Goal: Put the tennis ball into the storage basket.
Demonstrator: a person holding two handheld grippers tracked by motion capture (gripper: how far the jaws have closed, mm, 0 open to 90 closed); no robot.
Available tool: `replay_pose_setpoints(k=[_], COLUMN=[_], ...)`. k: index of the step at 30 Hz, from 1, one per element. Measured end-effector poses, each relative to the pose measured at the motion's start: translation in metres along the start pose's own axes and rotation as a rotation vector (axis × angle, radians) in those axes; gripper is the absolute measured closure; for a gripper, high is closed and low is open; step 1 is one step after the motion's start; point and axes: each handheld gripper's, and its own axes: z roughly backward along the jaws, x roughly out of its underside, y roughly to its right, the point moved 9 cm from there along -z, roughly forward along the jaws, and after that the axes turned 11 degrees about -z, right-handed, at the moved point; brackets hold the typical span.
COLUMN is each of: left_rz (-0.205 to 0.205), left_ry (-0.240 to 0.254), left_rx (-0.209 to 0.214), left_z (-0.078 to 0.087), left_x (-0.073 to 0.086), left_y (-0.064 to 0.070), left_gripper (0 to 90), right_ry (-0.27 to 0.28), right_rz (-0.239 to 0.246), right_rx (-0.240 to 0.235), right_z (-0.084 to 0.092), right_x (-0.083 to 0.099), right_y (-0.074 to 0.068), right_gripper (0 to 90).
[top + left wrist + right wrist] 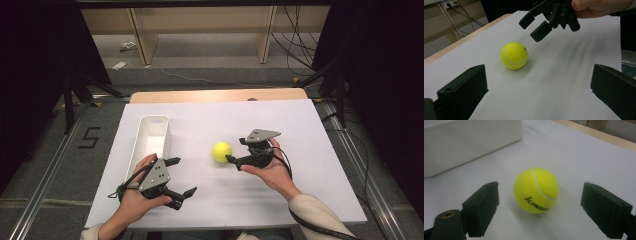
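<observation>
A fuzzy yellow tennis ball with a white seam and black "Kawasaki" lettering is seen resting on a white sheet spread over a light wooden table, near the middle of the sheet and to the right of a long, narrow white plastic bin.

The right gripper, a black two-jaw tool topped by a grey three-cornered plate, is held in the person's right hand just to the right of the ball, its jaws pointed leftward at it. In the right gripper view the jaws are shown spread wide, with the ball lying on the sheet just ahead of and between them, touched by neither; the white bin is seen beyond it at upper left.

The left gripper, held in the left hand near the front edge of the sheet and beside the near end of the bin, is also shown with its jaws parted and nothing between them. In the left gripper view the ball is seen well ahead, apart from those jaws, with the right gripper hanging just beyond and above it, fingers of the right hand wrapped around its body.

A trailing black cable is seen running from the right gripper past the cream sleeve.
</observation>
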Motion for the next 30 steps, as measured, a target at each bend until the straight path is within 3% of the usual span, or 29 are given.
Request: replay_pose_setpoints(k=[11,30], left_rz=[0.001,0.005], left_ry=[0.003,0.003], left_rx=[0.000,0.001], left_z=[0.001,0.001], left_x=[0.000,0.000], left_y=[0.000,0.000], left_gripper=[0.2,0.3], right_ry=[-0.032,-0.080], right_rz=[0.003,-0.015], right_rx=[-0.002,0.024], right_z=[-0.016,-0.037], right_x=[0.001,0.005], right_y=[-0.003,0.003], right_gripper=[15.6,15.7])
